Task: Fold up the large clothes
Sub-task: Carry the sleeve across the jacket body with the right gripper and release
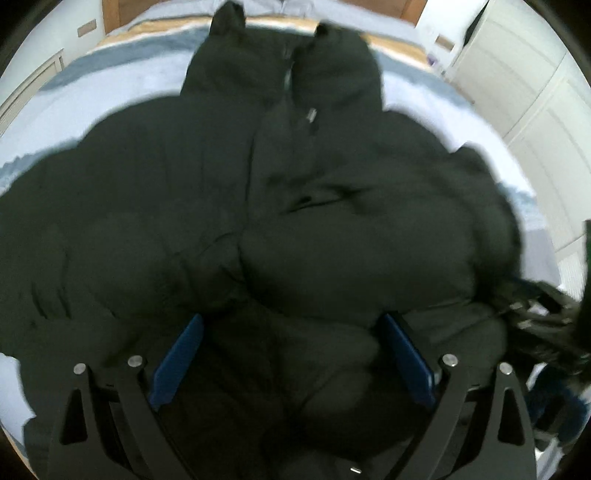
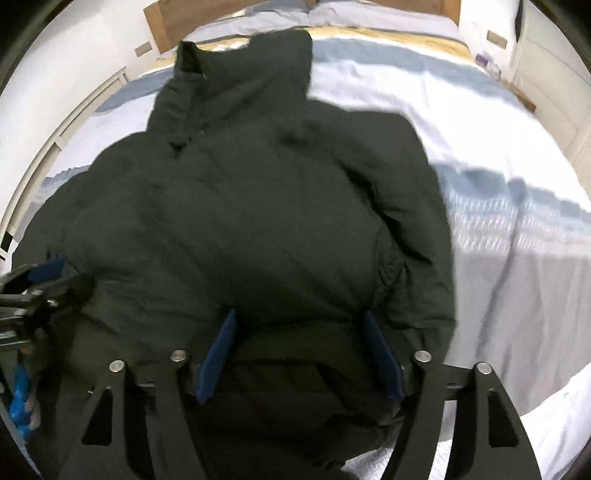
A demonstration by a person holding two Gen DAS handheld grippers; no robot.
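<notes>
A big dark green padded jacket [image 1: 236, 206] lies front up on a bed, collar toward the headboard; it also fills the right wrist view [image 2: 251, 221]. My left gripper [image 1: 291, 325] is open, its blue pads [image 1: 181, 354] spread wide over the jacket's lower hem. My right gripper [image 2: 301, 321] is open too, blue pads [image 2: 218, 350] straddling the hem near the jacket's right side. The right gripper shows blurred at the right edge of the left wrist view [image 1: 546, 314]; the left gripper shows at the left edge of the right wrist view [image 2: 33, 291]. Neither holds fabric.
The bed [image 2: 480, 155] has a pale blue and white striped cover, with pillows and a wooden headboard [image 2: 166, 18] at the far end. White cupboards [image 1: 535, 110] stand to the right. A white rail [image 2: 66, 122] runs along the left.
</notes>
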